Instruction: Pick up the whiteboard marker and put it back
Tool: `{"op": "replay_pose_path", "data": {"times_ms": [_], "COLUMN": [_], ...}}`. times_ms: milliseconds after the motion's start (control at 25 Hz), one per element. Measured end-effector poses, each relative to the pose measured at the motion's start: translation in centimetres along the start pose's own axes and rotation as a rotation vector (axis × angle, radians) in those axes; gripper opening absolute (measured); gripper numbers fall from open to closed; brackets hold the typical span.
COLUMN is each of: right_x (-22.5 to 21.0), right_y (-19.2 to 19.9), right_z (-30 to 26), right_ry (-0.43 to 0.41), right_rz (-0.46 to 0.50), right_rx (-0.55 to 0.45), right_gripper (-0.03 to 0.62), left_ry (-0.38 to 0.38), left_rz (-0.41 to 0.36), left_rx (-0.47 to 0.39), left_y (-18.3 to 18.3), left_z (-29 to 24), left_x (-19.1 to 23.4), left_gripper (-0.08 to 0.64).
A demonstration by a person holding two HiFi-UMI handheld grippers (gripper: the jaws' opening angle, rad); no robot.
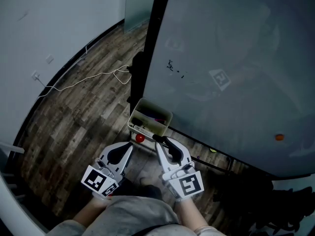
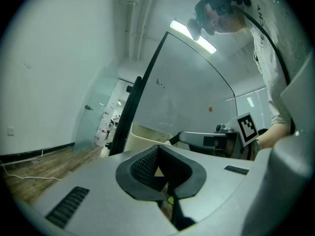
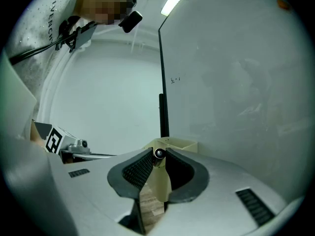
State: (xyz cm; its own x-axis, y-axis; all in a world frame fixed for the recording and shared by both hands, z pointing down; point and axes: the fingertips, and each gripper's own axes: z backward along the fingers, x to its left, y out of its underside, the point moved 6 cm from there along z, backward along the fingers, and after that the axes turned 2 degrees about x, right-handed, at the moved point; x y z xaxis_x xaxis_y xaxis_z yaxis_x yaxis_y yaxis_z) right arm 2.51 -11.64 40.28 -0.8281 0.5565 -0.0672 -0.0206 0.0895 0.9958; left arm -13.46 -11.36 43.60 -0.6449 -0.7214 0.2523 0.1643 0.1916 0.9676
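Dark plank floor runs between a pale curved wall and one whiteboard, whose black left edge stands upright directly behind one cream box. Left of the box the floor lies open, crossed by one white cable. One orange dot sits on the whiteboard, well to the right. One red item sits at the box's near side.

Two hand-held grippers are present. The right hand-held gripper is clamped on one whiteboard marker at its tips, just at the box's near rim; contact with the box cannot be determined. The left hand-held gripper is closed on nothing, near the box, just left of the right one.
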Motion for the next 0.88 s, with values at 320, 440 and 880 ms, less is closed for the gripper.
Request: {"op": "replay_pose_path", "data": {"times_ms": [320,440,880], "right_x": [-0.2,-0.3,-1.0], "right_y": [-0.7,-1.2,-2.0], "right_z": [0.6,0.6,0.7], "right_ry": [0.030,0.020,0.011], "right_rz": [-0.059,-0.070,-0.061], "right_rx": [-0.042,-0.054,-0.049], "right_gripper": [0.086,0.084,0.083], "left_ry": [-0.006,-0.006,-0.020], "left_rz": [0.007,0.007,0.009], "left_rx": [-0.003,-0.007,-0.017], "left_y": [0.0,0.0,-0.2], "left_z": [0.5,0.4,0.3], "left_x": [0.0,-0.1,0.1], "left_gripper": [0.015,0.015,0.015]}}
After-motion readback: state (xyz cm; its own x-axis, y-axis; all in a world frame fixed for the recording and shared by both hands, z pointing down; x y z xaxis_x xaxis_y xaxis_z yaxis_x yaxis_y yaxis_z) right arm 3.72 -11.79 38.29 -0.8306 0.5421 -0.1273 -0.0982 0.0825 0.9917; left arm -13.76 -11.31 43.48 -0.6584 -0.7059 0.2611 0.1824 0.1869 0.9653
